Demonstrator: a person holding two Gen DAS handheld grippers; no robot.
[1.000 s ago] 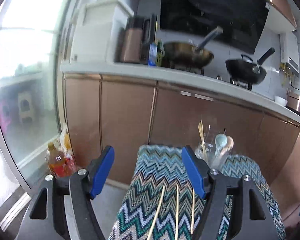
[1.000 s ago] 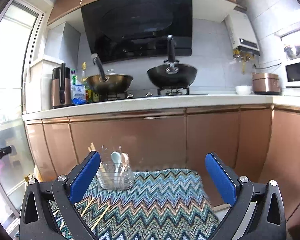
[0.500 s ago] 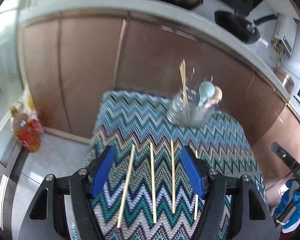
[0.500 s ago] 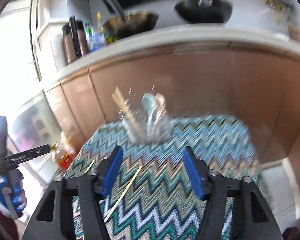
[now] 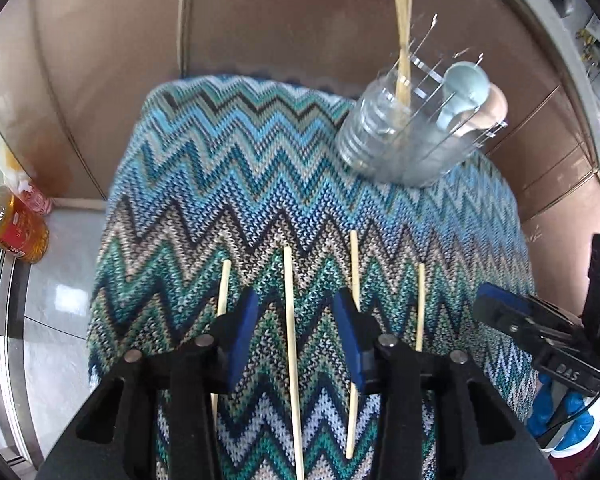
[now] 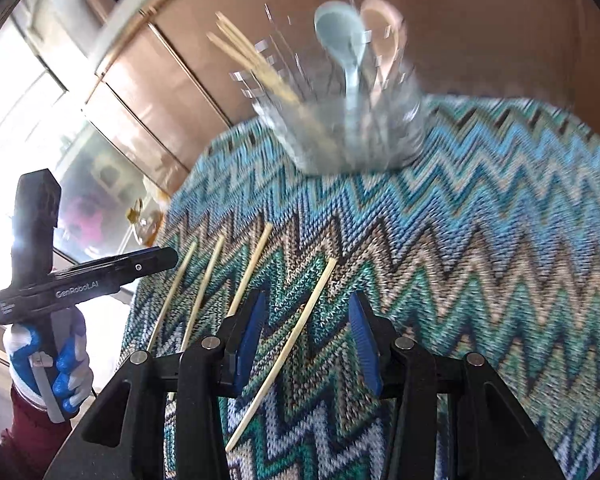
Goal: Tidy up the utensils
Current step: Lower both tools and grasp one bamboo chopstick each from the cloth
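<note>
Chopsticks lie in a row, four of them, on a zigzag-patterned tabletop (image 5: 260, 184). Left tongs (image 5: 294, 334) are closing around one stick (image 5: 290, 344) (pads not yet touching it). Right tongs (image 6: 306, 340) are closing around another stick (image 6: 288, 348), also untouched. A clear holder (image 5: 404, 148) with spoons stands at the far edge.

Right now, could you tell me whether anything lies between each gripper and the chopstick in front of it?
Nothing visible does. The left gripper is closing, a bare chopstick lying between its jaws on the zigzag cloth. The right gripper is closing too, around the rightmost chopstick. Neither is pinched yet.
</note>
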